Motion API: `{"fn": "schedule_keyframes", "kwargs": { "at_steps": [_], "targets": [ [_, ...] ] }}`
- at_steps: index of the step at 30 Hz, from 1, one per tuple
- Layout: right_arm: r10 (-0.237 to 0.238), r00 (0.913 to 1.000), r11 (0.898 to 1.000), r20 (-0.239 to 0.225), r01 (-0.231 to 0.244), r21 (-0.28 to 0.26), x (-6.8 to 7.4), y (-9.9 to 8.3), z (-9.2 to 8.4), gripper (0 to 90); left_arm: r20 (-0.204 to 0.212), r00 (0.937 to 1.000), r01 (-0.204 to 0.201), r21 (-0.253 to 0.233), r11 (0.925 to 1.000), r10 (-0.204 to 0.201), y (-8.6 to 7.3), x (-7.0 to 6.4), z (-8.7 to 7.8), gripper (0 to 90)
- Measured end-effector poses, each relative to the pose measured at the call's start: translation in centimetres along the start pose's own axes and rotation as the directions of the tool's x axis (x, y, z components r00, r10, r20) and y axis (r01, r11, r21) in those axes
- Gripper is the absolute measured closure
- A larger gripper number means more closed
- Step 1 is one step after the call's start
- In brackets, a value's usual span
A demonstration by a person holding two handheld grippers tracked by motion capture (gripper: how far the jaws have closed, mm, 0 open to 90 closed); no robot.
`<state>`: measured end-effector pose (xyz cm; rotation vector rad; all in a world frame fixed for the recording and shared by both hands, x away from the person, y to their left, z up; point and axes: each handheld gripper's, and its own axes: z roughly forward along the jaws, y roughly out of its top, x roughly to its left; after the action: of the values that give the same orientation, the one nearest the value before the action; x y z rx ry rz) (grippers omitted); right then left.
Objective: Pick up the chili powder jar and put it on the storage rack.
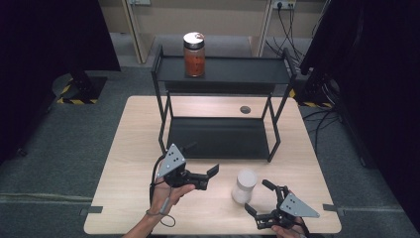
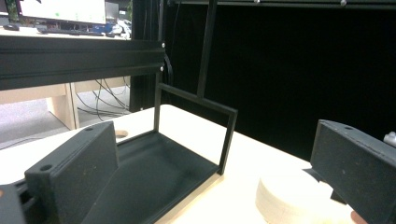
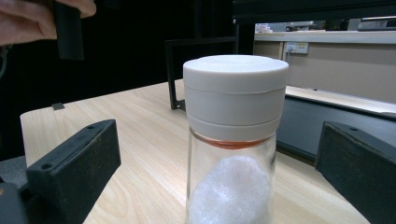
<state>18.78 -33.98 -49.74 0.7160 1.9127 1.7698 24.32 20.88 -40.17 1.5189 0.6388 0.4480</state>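
The table [image 1: 133,148] is the biggest thing. It is flat, made of pale wood with thin lines in it, and has rounded corners. On its far half stands a black metal shelf [image 1: 223,69] with thin legs and two flat trays, one high and one low. The high view shows a jar with red-brown stuff [image 1: 194,54] on the top tray. The left gripper view shows the low tray [image 2: 154,177] from close up, dark and a bit rough, with a thin square frame at its end.

Near the front of the table stands a clear glass jar [image 1: 244,186], well apart from the shelf. From above it looks like a small white tube. The right gripper view shows much more: a smooth, round white lid [image 3: 235,88], a thin orange ring under it, and fluffy white stuff inside the glass [image 3: 229,196].

The left gripper [image 1: 203,172] is held in a hand [image 1: 166,196] to the left of the glass jar. Its two blocky black jaws are wide apart and hold nothing. A grey three-cornered plate sits on top.

The right gripper [image 1: 257,198] is at the front right, just beside the glass jar. Its jaws are also wide apart. In its own view the jar stands between them, and neither jaw touches the jar.
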Motion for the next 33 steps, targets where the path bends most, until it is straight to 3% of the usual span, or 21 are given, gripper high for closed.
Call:
{"fn": "schedule_keyframes", "kwargs": {
  "at_steps": [5,14,33],
  "targets": [
    [0.000,1.0000,1.000,0.001,0.000,0.000,0.0,0.0,0.0,0.3,0.005,1.0000,0.005,0.013,0.9999,-0.005,-1.2,0.1,-0.2,0.2],
    [0.000,1.0000,1.000,0.000,0.000,0.000,0.0,0.0,0.0,0.3,0.028,0.9996,-0.008,-0.005,1.0000,0.008,-2.8,-0.3,-0.9,0.2],
    [0.000,1.0000,1.000,0.003,0.000,-0.004,0.0,0.0,-0.1,0.3,0.034,0.9993,0.015,0.003,0.9999,-0.015,-7.3,-0.5,-2.6,0.2]
  ]
}}
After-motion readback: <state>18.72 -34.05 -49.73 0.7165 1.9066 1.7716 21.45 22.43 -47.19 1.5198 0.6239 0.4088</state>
